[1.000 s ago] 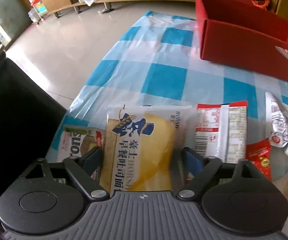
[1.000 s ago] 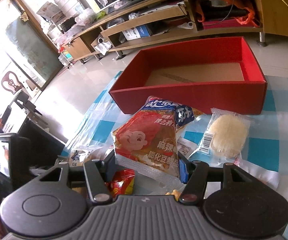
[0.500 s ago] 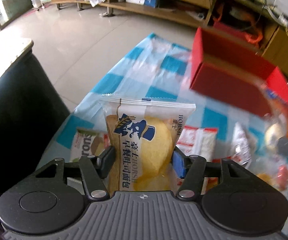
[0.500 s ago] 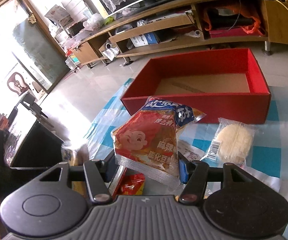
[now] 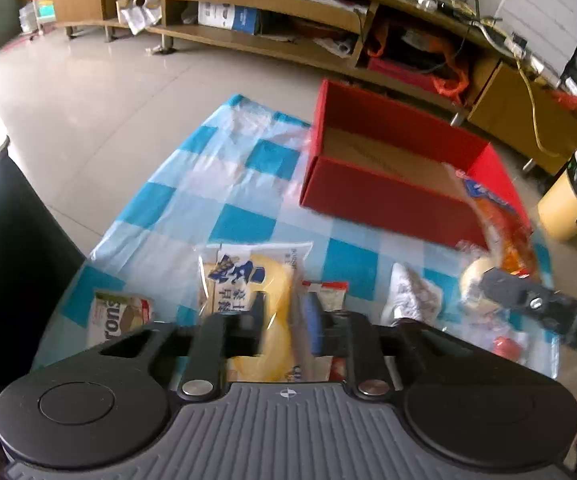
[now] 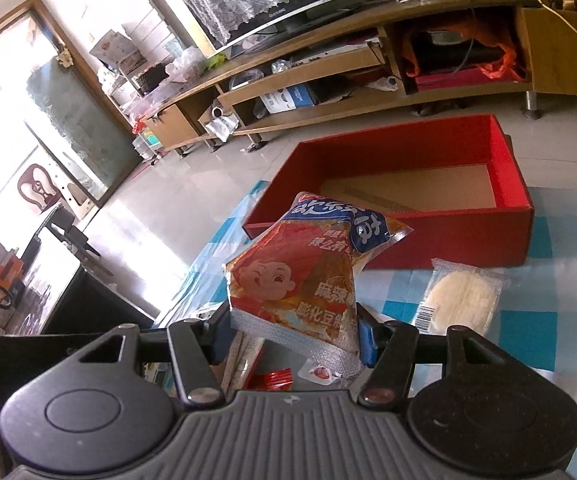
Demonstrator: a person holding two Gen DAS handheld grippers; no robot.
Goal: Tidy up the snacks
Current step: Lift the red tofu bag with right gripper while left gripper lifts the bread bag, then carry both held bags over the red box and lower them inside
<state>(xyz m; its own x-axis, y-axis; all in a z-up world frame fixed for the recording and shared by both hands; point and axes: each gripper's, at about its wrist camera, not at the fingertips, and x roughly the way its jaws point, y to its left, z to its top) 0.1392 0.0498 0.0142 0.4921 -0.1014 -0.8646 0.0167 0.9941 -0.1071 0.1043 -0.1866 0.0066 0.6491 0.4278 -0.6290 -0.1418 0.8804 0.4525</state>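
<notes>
We see our left gripper (image 5: 282, 320), tipped steeply down, with jaws that have just been closing now clamped on the yellow bread packet with blue lettering (image 5: 248, 292), which lay flat on the blue-and-white checked tablecloth (image 5: 192, 184) a second ago and now hangs above its near-left edge. Our right gripper (image 6: 294, 330) still pinches the orange-red foil snack bag (image 6: 304, 280) before the open red cardboard box (image 6: 448, 236).
</notes>
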